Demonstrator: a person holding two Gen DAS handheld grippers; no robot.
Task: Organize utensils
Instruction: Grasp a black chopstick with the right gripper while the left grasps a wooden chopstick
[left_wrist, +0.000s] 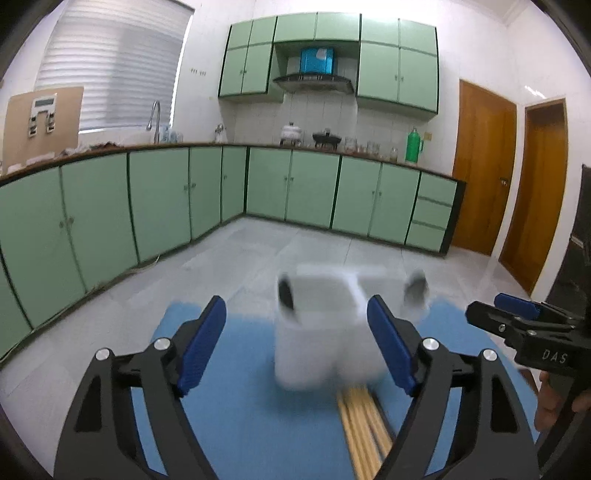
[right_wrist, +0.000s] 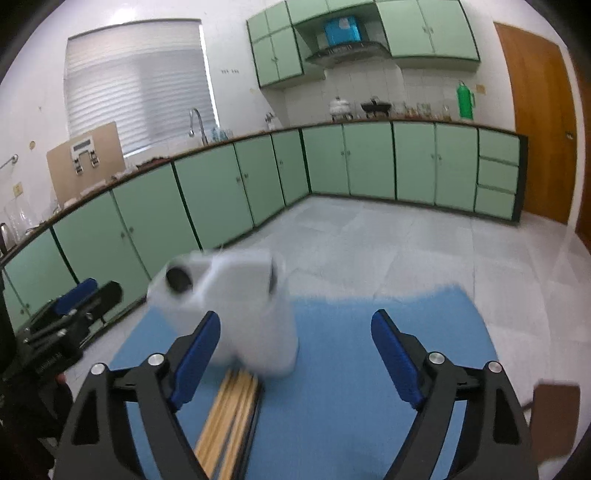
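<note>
On the blue surface (left_wrist: 229, 424), a blurred white utensil holder (left_wrist: 317, 332) stands beside wooden chopsticks (left_wrist: 364, 424); left gripper (left_wrist: 295, 343) and right gripper (right_wrist: 295, 354) gape wide, holding nothing.

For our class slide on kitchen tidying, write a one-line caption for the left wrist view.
Open left gripper approaches a blurred white utensil holder on a blue mat, bamboo chopsticks lying below.

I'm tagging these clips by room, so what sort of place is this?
A home kitchen, most likely: green cabinets under a long counter, a range hood and a sink faucet.
</note>
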